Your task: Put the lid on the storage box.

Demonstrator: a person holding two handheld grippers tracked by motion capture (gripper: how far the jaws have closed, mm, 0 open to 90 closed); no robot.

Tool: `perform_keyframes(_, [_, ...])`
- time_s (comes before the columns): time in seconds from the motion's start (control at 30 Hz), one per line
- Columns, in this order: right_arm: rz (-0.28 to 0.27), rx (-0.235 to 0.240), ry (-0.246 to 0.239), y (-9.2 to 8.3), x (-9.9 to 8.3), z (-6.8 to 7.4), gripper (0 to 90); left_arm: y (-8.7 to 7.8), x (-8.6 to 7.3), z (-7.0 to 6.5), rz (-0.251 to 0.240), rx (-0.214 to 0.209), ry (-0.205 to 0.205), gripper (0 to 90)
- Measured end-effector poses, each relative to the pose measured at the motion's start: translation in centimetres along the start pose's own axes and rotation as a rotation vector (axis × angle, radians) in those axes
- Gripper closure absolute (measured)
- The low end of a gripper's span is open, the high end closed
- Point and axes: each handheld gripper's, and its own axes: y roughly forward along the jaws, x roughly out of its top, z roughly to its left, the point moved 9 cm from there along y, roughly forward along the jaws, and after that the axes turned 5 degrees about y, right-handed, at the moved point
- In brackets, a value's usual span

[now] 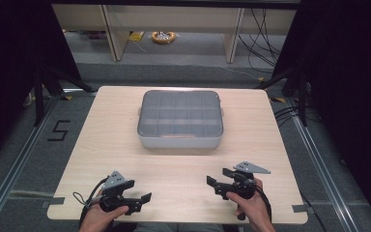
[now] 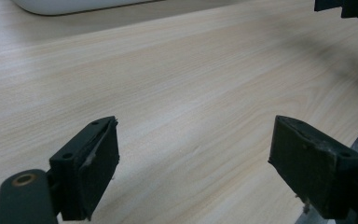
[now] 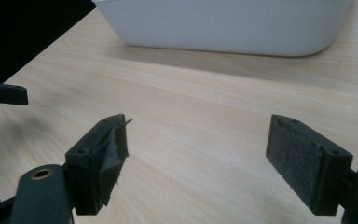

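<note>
Left hand [image 1: 98, 217]: enters from the bottom edge and grips the left gripper [image 1: 144, 200], jaws spread wide apart with nothing between them, black pads [image 2: 103, 161] facing each other, nose turned inward to the right. Right hand [image 1: 251, 205]: enters from the bottom edge and grips the right gripper [image 1: 217, 180], jaws likewise wide apart and empty, nose turned inward to the left, grey three-cornered plate on top
</note>
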Motion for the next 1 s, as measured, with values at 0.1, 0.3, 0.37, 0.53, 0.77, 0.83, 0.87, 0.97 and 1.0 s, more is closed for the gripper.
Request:
perform_keyframes(0.1, [0.005,-0.012,0.027,-0.3,-0.4,0.2,22.4,0.0,-0.1,0.0,0.006,0.001,-0.001,15.1])
perform_keyframes(0.3, [0.005,-0.016,-0.027,-0.7,-1.2,0.1,22.4,-0.1,-0.3,-0.3,0.006,-0.001,-0.008,15.1])
perform_keyframes(0.37, [0.016,-0.007,0.015,-1.0,-1.6,0.6,22.4,-0.2,-0.5,-0.4,0.013,-0.007,0.004,15.1])
perform_keyframes(0.53, [0.022,-0.017,-0.026,-1.5,-2.2,0.5,22.4,-0.3,-0.8,-1.1,0.016,-0.018,0.014,15.1])
perform_keyframes(0.77, [0.032,-0.006,-0.025,-2.2,-3.3,0.8,22.0,-0.8,-1.1,-1.8,0.017,-0.021,0.017,15.1])
perform_keyframes(0.83, [0.038,0.002,-0.039,-2.3,-3.7,0.9,21.6,-1.0,-1.2,-1.9,0.023,-0.032,0.027,15.1])
perform_keyframes(0.87, [0.036,0.0,-0.058,-2.3,-3.8,0.8,21.5,-1.0,-1.2,-2.1,0.013,-0.027,0.012,15.1])
perform_keyframes(0.97, [0.069,0.002,-0.021,-2.5,-4.6,1.3,21.3,-1.2,-1.5,-2.3,0.02,-0.031,0.02,15.1])
perform_keyframes(1.0, [0.05,-0.002,-0.075,-2.4,-4.5,1.0,21.1,-1.2,-1.4,-2.5,0.014,-0.037,0.02,15.1])
